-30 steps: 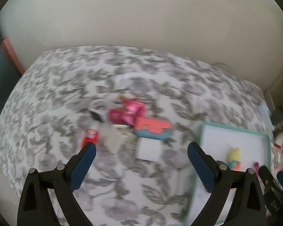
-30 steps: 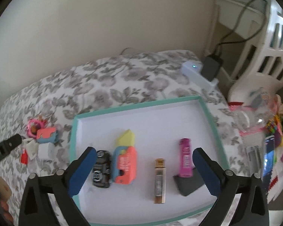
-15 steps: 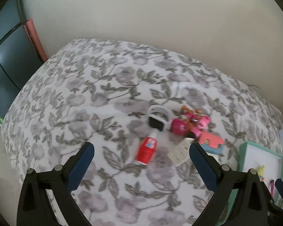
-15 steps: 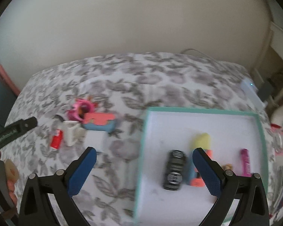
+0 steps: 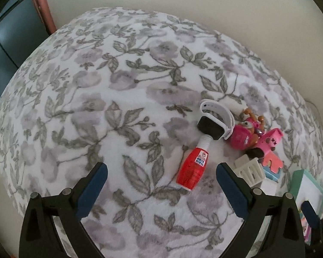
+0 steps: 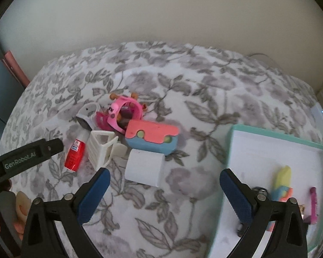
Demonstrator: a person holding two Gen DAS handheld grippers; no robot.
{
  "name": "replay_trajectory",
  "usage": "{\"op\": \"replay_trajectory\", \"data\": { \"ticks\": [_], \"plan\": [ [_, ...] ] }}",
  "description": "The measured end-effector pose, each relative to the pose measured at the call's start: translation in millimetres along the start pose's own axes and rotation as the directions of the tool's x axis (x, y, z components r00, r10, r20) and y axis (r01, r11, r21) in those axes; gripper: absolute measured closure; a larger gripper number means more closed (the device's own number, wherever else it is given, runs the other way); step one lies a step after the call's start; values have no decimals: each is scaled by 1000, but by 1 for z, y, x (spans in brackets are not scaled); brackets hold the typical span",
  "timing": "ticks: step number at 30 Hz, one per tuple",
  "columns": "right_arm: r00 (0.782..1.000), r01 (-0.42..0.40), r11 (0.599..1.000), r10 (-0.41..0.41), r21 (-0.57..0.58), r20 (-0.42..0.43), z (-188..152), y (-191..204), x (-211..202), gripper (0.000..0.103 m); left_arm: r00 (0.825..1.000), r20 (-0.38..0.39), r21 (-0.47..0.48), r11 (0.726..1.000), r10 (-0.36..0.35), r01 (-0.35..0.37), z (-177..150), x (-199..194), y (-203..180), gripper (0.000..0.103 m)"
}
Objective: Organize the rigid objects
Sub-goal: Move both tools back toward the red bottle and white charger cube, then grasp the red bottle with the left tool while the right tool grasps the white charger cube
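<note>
The left claw (image 5: 159,180) is spread wide and holds nothing; it hovers over a floral blanket (image 5: 109,99) that covers the bed. Between its two blue pads, a little toward the right one, lies a red bottle (image 5: 192,168) with a white neck, on its side, the neck pointing to 1 o'clock. The neck touches the black face of a white smartwatch (image 5: 215,121). At 3 o'clock from the watch is a pink toy figure (image 5: 250,134), and below it a white ribbed hair clip (image 5: 249,171) just beside the right pad.

The right claw (image 6: 164,188) is also spread and empty, above the same blanket. Between its pads, near the left one, stands a white box (image 6: 143,168). Touching it at 12 o'clock is a coral and blue block toy (image 6: 151,138). The hair clip is at 9 o'clock from the box, and the red bottle is further left, next to the tip of the left claw, which enters from the left edge. A hand (image 6: 2,221) is partly seen in the lower left corner.

At the right side lies a teal-rimmed white tray (image 6: 275,132). Inside it are a yellow and coral toy (image 6: 283,181) and a magenta stick (image 6: 314,202); other things there are hidden behind the right pad.
</note>
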State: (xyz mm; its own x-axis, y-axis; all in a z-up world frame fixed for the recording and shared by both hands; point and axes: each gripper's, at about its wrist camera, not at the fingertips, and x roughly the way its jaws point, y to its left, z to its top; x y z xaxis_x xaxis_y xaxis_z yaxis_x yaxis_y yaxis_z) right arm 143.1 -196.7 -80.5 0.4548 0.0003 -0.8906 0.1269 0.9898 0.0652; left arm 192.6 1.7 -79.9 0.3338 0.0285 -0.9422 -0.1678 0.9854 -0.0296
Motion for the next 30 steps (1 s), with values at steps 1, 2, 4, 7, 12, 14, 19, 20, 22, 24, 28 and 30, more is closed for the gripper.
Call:
{"op": "replay_trajectory", "data": {
  "ticks": [1, 2, 4, 7, 12, 14, 19, 20, 22, 24, 28, 30],
  "plan": [
    [1000, 2, 1000, -2, -4, -8, 0, 2, 5, 0, 1000, -2, 8, 1000, -3, 3, 1, 3, -3, 2],
    [1000, 4, 1000, -4, -12, -16, 0, 4, 11, 0, 1000, -2, 12, 1000, -5, 5, 2, 5, -5, 2],
    [1000, 9, 1000, -9, -24, -26, 0, 7, 20, 0, 1000, 1, 14, 1000, -12, 12, 3, 10, -9, 2],
    [999, 1, 1000, -3, -29, -47, 0, 9, 33, 0, 1000, 3, 37, 999, -14, 14, 6, 16, -16, 2],
    [998, -8, 1000, 6, -29, -67, 0, 14, 49, 0, 1000, -10, 59, 998, 2, -1, 5, 30, -24, 2],
    [997, -12, 1000, 10, -27, -74, -1, 15, 53, 0, 1000, -15, 64, 998, -1, 2, 4, 34, -27, 2],
    [997, -2, 1000, -1, -29, -74, -2, 20, 61, 0, 1000, 6, 71, 997, 3, -4, 5, 37, -31, 3],
    [998, 5, 999, -7, -33, -68, -2, 22, 62, 1, 1000, 8, 72, 997, 3, -3, 6, 37, -31, 3],
    [998, 9, 999, -11, -37, -60, -2, 24, 62, 3, 1000, 11, 70, 998, 6, -7, 7, 38, -29, 3],
    [998, 27, 999, -29, -43, -51, -2, 26, 62, 8, 1000, 3, 65, 998, 13, -13, 8, 39, -27, 9],
    [998, 52, 998, -54, -40, -35, -3, 24, 60, 19, 1000, -10, 67, 997, 29, -28, 8, 43, -26, 16],
    [998, 52, 998, -52, -30, -31, -3, 22, 57, 28, 999, -25, 67, 997, 32, -30, 6, 46, -26, 27]
  ]
}}
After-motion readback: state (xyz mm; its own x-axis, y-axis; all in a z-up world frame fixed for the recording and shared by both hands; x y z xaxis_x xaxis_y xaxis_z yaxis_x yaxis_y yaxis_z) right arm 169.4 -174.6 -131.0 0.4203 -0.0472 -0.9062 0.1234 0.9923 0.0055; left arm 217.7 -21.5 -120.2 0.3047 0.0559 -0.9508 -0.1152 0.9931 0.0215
